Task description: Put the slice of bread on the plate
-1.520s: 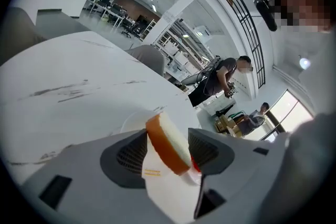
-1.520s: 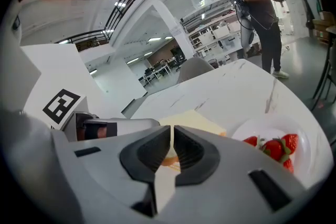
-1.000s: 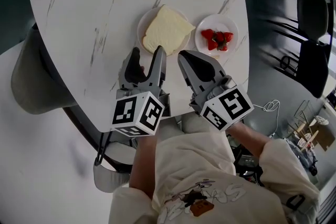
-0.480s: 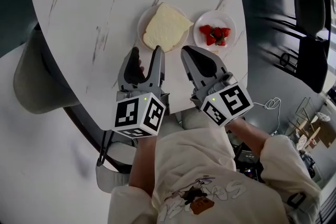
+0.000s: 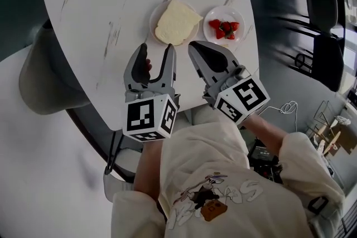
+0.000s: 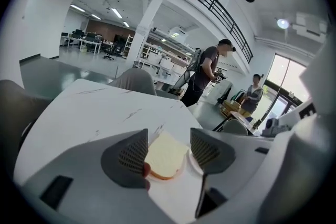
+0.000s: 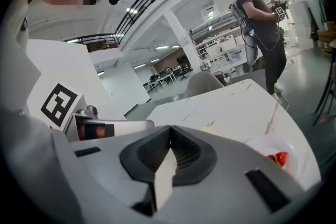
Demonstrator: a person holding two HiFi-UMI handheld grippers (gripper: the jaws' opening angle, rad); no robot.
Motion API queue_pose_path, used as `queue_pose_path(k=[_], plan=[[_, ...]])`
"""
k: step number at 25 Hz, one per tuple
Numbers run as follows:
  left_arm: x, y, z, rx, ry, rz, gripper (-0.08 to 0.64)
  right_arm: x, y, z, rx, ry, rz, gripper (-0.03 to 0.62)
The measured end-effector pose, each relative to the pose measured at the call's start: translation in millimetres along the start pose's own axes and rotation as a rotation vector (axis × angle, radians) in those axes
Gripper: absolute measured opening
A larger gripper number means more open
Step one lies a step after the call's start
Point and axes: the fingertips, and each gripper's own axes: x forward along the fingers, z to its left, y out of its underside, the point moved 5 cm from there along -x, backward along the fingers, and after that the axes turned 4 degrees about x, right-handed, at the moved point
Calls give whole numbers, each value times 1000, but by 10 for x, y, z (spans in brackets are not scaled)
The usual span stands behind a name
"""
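A pale slice of bread (image 5: 177,22) lies on a small white plate (image 5: 154,13) near the table's near edge. The same bread (image 6: 165,155) shows between the jaws in the left gripper view, farther off on its plate (image 6: 178,173). My left gripper (image 5: 155,51) stands open just short of the plate, nothing between its jaws. My right gripper (image 5: 193,49) is shut and empty, beside the left one, its tips close to the plate's near right side. The right gripper view shows its jaws (image 7: 169,150) pressed together.
A second small white plate (image 5: 241,18) with strawberries (image 5: 223,27) sits right of the bread plate; it shows again (image 7: 278,157) in the right gripper view. The white marble table (image 5: 106,8) ends just under the grippers. A grey chair (image 5: 42,75) stands at the left. Two people stand beyond the table.
The head view has shifted a little, so the table and plates sit higher in the frame. Both grippers stay just short of the bread plate; their jaws have not changed.
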Motion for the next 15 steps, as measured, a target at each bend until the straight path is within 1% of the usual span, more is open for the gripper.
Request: queue_pose_path(k=[4,7,11,15], plan=[[-159,-61,-27,52,5,2,259,-42,-86,110,-11,3,-15,6],[-279,-99,-28,61,10,0,256,-88,-140,190,-11,0,-26,6],[-449,-138,-44,63,13,1,256,-153,-176,297,32,-16,-16,6],[-628,-213,-117,78,42,1,253,-289,-299,435,16,2,-41,6]])
